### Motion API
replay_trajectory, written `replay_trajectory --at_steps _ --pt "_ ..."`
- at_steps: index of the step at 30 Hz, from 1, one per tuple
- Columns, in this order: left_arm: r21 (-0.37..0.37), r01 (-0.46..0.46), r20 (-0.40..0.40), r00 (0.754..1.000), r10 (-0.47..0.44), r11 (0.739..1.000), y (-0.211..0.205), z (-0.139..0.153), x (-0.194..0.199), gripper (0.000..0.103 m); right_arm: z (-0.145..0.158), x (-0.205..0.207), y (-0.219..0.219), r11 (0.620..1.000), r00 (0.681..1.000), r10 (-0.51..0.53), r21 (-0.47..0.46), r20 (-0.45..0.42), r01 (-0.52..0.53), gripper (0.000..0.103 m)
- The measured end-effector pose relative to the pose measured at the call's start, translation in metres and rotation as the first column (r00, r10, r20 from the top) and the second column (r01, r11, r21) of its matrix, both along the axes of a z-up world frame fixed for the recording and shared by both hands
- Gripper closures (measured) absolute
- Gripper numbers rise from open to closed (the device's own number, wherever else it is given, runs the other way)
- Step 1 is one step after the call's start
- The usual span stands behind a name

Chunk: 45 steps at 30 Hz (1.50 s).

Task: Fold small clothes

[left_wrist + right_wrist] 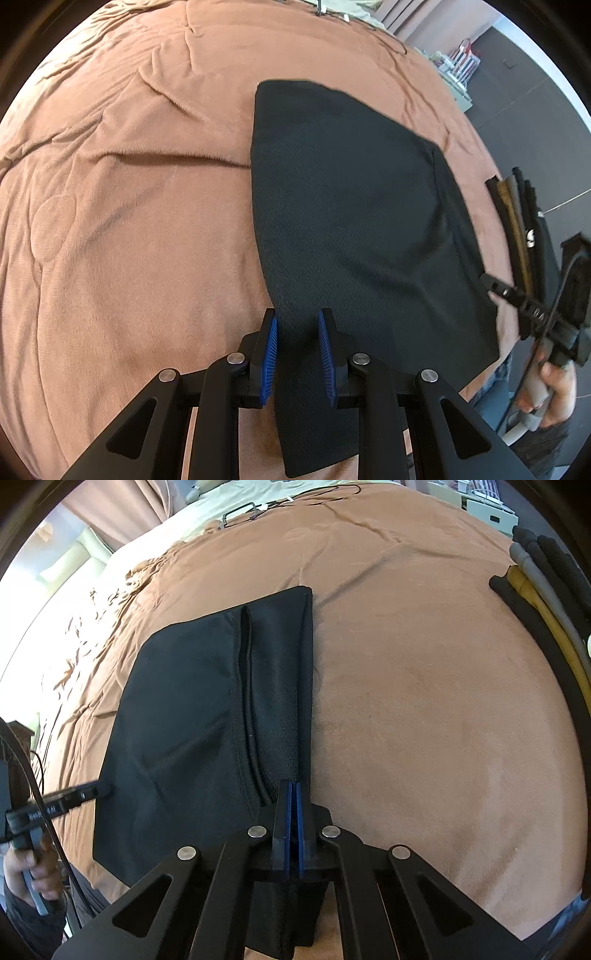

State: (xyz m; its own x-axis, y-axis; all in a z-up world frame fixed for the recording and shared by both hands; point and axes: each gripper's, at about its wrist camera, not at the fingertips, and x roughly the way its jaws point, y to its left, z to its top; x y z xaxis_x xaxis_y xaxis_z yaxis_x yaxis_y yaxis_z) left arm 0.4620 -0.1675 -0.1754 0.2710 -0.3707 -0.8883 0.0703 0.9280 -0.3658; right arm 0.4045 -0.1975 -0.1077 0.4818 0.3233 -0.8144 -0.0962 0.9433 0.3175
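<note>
A black garment (354,221) lies flat on the brown bed cover (129,221), partly folded, with a seam down its right part. My left gripper (297,321) is open, its blue pads astride the garment's near left corner. My right gripper (294,790) is shut on the garment's near right corner (288,738). In the right wrist view the garment (184,720) spreads to the left, and the left gripper (92,792) touches its left edge. The right gripper (496,286) shows at the garment's right edge in the left wrist view.
A pile of folded dark, grey and tan clothes (546,590) lies at the bed's right edge; it also shows in the left wrist view (517,229). Cables and a pale sheet (258,506) lie at the far end. Dark floor (517,92) lies beyond the bed.
</note>
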Motion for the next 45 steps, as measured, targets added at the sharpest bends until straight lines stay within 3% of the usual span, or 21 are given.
replay_trajectory --at_steps 7,13,15,20,22,24,25,26,27,28,37,39,41,45 --pt "0.000 -0.016 0.011 1.000 0.016 1.000 0.009 0.009 0.018 0.080 0.006 -0.008 -0.006 1.000 1.000 0.016 0.009 0.026 -0.016 0.103" --pt "-0.024 -0.047 0.026 0.999 0.047 0.999 0.015 0.014 0.038 0.060 0.010 0.001 -0.017 0.997 0.999 0.011 0.078 0.042 -0.014 0.103" --pt "-0.042 -0.047 0.029 0.998 0.048 0.998 0.015 0.015 0.045 0.050 0.007 0.008 -0.022 0.997 0.999 -0.007 0.081 0.032 0.005 0.103" --pt "-0.079 -0.051 0.032 0.998 0.054 0.996 0.018 0.012 0.063 0.046 -0.003 0.026 -0.030 0.989 1.000 0.003 0.150 0.004 -0.003 0.103" --pt "-0.099 -0.052 0.031 0.998 0.055 0.994 0.020 0.011 0.070 0.039 -0.005 0.033 -0.034 0.985 1.000 -0.002 0.172 0.006 0.001 0.103" --pt "-0.111 -0.051 0.043 0.997 0.056 0.993 0.021 0.011 0.078 0.024 -0.005 0.040 -0.036 0.983 1.000 -0.006 0.184 0.013 0.003 0.101" --pt "-0.110 -0.051 0.051 0.997 0.057 0.993 0.021 0.011 0.081 0.021 -0.005 0.043 -0.037 0.981 1.000 -0.004 0.192 0.019 0.000 0.086" --pt "-0.107 -0.051 0.059 0.997 0.058 0.993 0.021 0.012 0.085 0.018 -0.005 0.047 -0.038 0.980 1.000 -0.001 0.199 0.023 -0.003 0.045" --pt "-0.105 -0.051 0.064 0.996 0.058 0.993 0.021 0.012 0.089 0.017 -0.005 0.050 -0.038 0.978 1.000 -0.003 0.209 0.028 -0.003 0.022" --pt "-0.103 -0.052 0.064 0.996 0.059 0.993 0.021 0.012 0.092 0.016 -0.004 0.054 -0.039 0.975 0.999 -0.006 0.224 0.042 -0.004 0.009" --pt "-0.143 -0.048 0.074 0.996 0.059 0.989 0.028 0.002 0.119 0.017 -0.021 0.091 -0.044 0.928 0.995 0.055 0.364 0.081 -0.080 0.009" --pt "-0.154 -0.052 0.066 0.996 0.063 0.987 0.031 -0.002 0.125 0.031 -0.028 0.103 -0.048 0.928 0.996 0.053 0.366 0.065 -0.073 0.010" --pt "-0.162 -0.051 0.046 0.997 0.059 0.986 0.034 -0.007 0.131 0.042 -0.036 0.114 -0.054 0.918 0.996 0.066 0.388 0.055 -0.082 0.023" --pt "-0.175 -0.054 0.034 0.998 0.061 0.983 0.037 -0.014 0.143 0.054 -0.046 0.131 -0.066 0.884 0.994 0.102 0.454 0.040 -0.109 0.026"
